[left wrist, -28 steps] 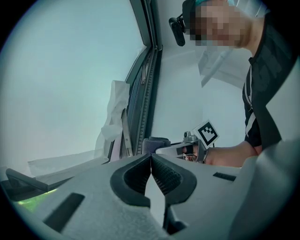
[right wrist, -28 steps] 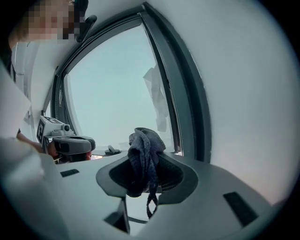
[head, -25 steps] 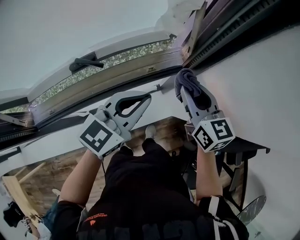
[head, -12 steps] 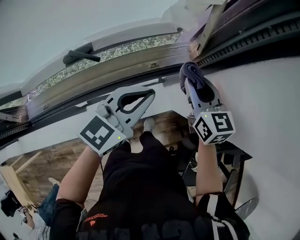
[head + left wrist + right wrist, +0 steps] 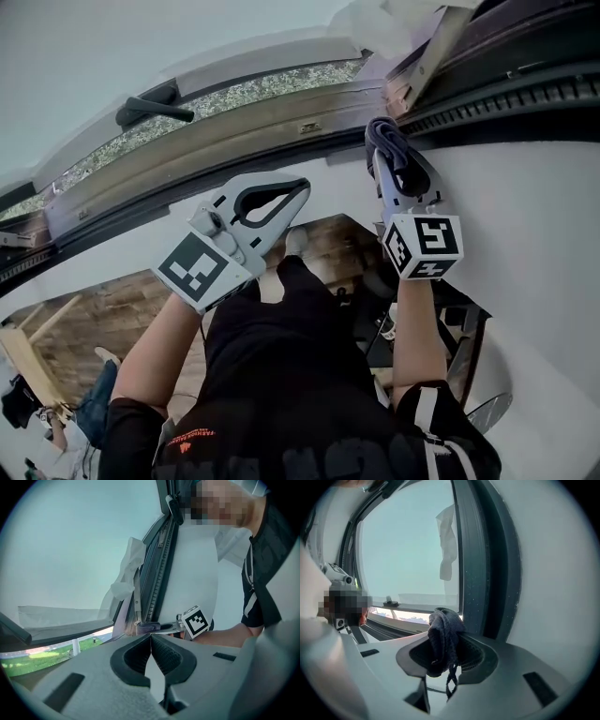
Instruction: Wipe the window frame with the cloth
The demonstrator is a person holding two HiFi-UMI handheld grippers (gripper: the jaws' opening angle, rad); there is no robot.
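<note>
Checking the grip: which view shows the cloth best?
Right gripper view: the cloth sits centred, clamped in the right tongs. The head view shows it bunched at the window frame; the left gripper view, a distant sliver.

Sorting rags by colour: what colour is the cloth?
Dark grey-blue cloth; best in the right gripper view.

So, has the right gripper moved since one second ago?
Yes, slightly. The right gripper has pushed the cloth upward onto the dark frame rail, nearer the corner. Before, the cloth sat just below that rail.
</note>
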